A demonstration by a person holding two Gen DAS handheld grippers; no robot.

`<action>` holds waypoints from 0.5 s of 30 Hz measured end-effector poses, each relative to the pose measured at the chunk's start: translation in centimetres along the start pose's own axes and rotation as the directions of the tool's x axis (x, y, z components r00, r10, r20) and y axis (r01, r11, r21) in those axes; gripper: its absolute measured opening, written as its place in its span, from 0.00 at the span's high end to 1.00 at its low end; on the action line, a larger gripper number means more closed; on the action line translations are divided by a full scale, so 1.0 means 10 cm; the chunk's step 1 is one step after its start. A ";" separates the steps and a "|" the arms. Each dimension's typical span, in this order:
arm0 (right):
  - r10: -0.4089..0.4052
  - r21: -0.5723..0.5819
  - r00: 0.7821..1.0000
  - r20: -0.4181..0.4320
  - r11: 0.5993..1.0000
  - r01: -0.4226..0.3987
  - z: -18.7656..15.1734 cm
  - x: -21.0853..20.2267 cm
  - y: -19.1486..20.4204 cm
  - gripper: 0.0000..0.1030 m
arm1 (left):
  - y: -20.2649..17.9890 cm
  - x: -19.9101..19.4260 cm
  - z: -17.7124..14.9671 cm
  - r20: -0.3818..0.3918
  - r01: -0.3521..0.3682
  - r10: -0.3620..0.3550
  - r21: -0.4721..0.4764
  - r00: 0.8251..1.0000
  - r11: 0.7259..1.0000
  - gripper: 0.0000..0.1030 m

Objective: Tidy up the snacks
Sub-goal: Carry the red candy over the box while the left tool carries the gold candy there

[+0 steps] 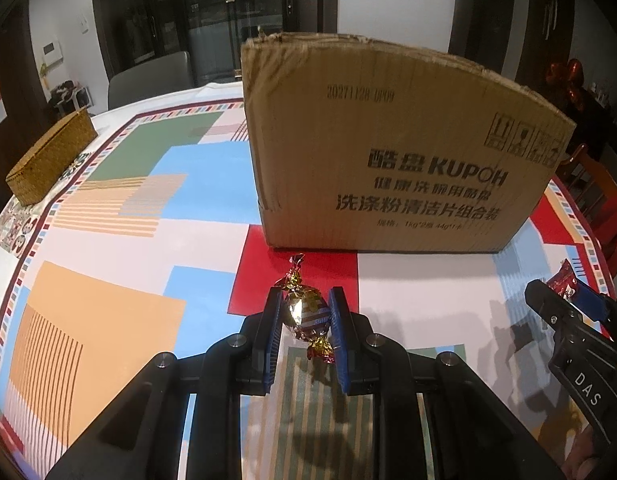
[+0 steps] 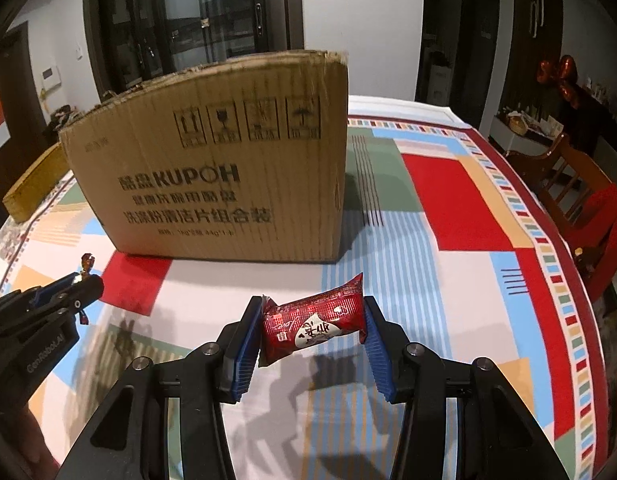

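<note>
Both grippers are loaded. Our left gripper (image 1: 304,316) is pinching a foil-wrapped candy (image 1: 306,312) between its blue pads, jaws nearly together. Our right gripper (image 2: 312,322) is clamped end to end on a red snack packet (image 2: 314,318), jaws partway apart because the packet is wide.

Key relation: the cardboard box (image 1: 388,140) stands straight ahead of both sets of tongs on the table (image 1: 108,240), near wall facing us, top rim above what either camera sees. We can't see inside it. If the box is the destination, which we judge likely, both loads have to go up and over that near wall before release.

Axes:
- candy: long axis runs roughly along the left fingers, one twisted end pointing toward the box, the other back toward the wrist. Pads grip the fat middle.
- packet: long axis lies across the right jaws, slightly tilted, right end higher. Pads press on its two crimped ends.

Both snacks hang clear of the table; shadows fall on the cloth below them.

Neither hand looks clearly nearer; the grippers sit side by side, well apart, the left one facing the box's left half, the right one its right half.

Looks:
- candy: gold and silver striped foil, dark red twisted tails, shiny and crinkly.
- packet: glossy dark red pillow wrapper, white panel with print, soft enough to buckle if squeezed more.

Woven basket (image 1: 52,156) sits far left, untouched.
</note>
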State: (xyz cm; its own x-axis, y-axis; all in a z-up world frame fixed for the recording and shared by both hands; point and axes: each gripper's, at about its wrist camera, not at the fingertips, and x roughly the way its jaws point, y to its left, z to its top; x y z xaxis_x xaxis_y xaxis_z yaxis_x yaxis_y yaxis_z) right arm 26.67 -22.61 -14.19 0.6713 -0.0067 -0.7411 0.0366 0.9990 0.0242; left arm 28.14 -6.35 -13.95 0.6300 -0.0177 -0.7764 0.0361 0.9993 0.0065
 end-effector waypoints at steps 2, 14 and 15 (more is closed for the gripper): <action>-0.001 -0.001 1.000 0.010 1.000 0.001 0.02 -0.05 0.00 0.53 | 0.01 -0.05 0.01 0.009 0.003 -0.003 -0.002 1.000 1.000 0.77; 0.009 -0.001 0.997 0.079 1.000 -0.009 0.21 -0.37 0.07 0.53 | 0.06 -0.36 0.18 0.068 0.015 -0.014 -0.013 0.998 1.000 0.77; 0.011 -0.001 0.996 0.087 1.000 -0.011 0.24 -0.40 0.08 0.53 | 0.06 -0.39 0.20 0.074 0.016 -0.015 -0.014 0.997 1.000 0.77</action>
State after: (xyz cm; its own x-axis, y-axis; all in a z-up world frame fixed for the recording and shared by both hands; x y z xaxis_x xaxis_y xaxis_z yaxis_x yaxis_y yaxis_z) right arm 25.78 -21.89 -9.61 0.7336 0.0002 -0.6796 0.0289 0.9991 0.0314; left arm 27.25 -5.72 -9.71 0.6851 -0.0348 -0.7276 0.0356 0.9993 -0.0143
